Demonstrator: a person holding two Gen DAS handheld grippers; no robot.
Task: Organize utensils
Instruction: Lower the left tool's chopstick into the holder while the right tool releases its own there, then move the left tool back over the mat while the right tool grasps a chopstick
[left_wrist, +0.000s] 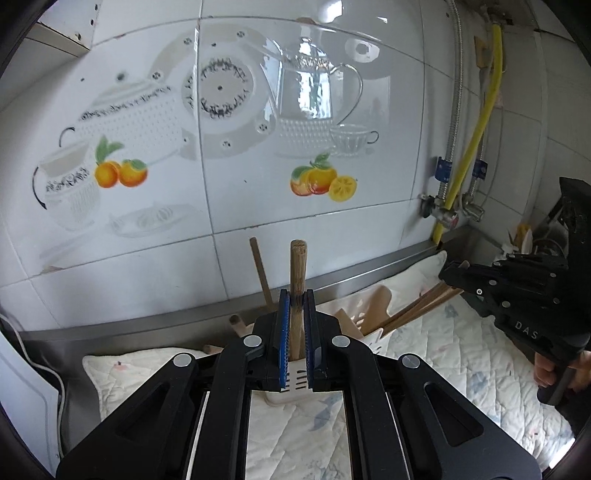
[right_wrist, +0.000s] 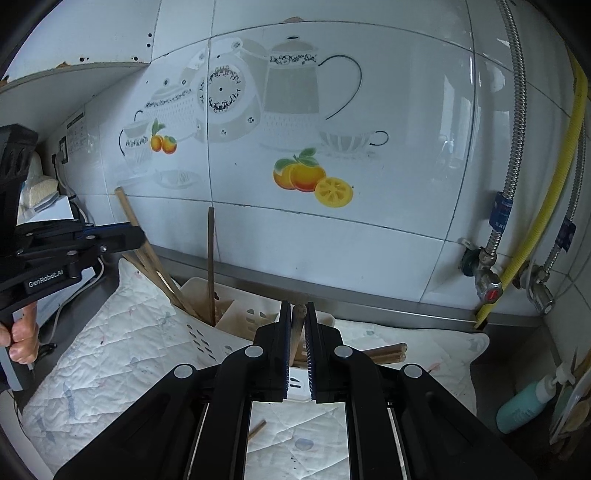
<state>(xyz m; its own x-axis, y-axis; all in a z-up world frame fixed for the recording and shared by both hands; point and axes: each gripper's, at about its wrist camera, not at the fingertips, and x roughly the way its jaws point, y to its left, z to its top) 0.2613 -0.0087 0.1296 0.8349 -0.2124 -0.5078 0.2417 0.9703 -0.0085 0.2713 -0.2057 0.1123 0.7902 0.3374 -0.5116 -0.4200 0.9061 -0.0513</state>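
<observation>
Right wrist only: teal bottle (right_wrist: 524, 408) (lower right corner).

Left gripper (left_wrist: 296, 314) jaws clamped on something upright, right gripper (right_wrist: 297, 328) jaws likewise pinched closed

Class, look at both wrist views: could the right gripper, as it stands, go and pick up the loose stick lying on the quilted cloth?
Probably not yet. The right gripper looks shut on a wooden handle, so it is occupied. The loose stick lies uncovered on the quilted cloth below it, so the path itself seems free.
</observation>
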